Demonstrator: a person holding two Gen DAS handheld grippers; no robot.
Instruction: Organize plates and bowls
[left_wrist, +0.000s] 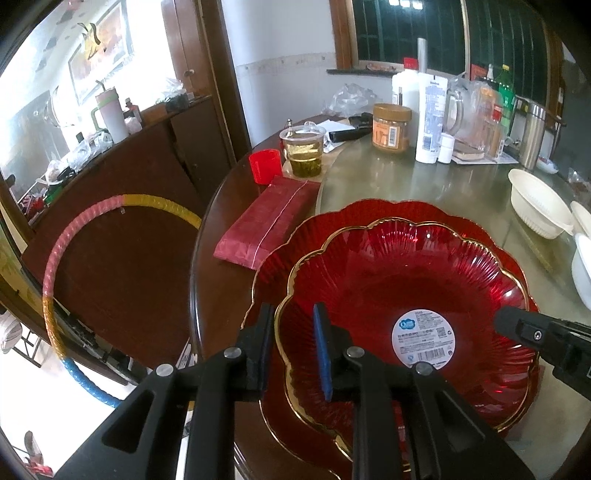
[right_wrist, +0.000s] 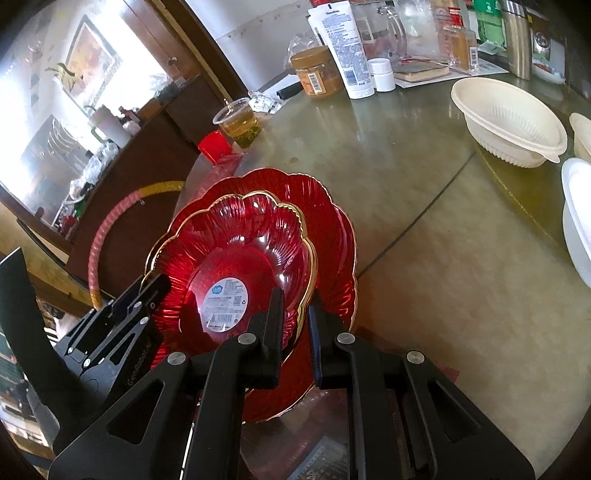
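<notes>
We see a round wooden desk (left_wrist: 207, 266) topped by a glass turntable (right_wrist: 424, 192). Directly ahead of both grippers, a red scalloped bowl (left_wrist: 406, 280) with a gold rim sits nested in a larger red plate (right_wrist: 332, 229).

Our left gripper (left_wrist: 293, 347) has its fingers parted around the bowl's near-left rim, with gaps showing, so it is not clamped. Our right gripper (right_wrist: 297, 317) straddles the opposite rim with a narrow gap; we cannot tell whether it grips.

Beyond the left gripper lie a red packet (left_wrist: 269, 225), a red cup (left_wrist: 265, 166) and a cup of tea (left_wrist: 303, 149). Ahead and right of the right gripper sit white bowls (right_wrist: 509, 122). Further back stand bottles and jars, a dark cabinet (left_wrist: 122, 177) and a hula hoop (left_wrist: 62, 254).
</notes>
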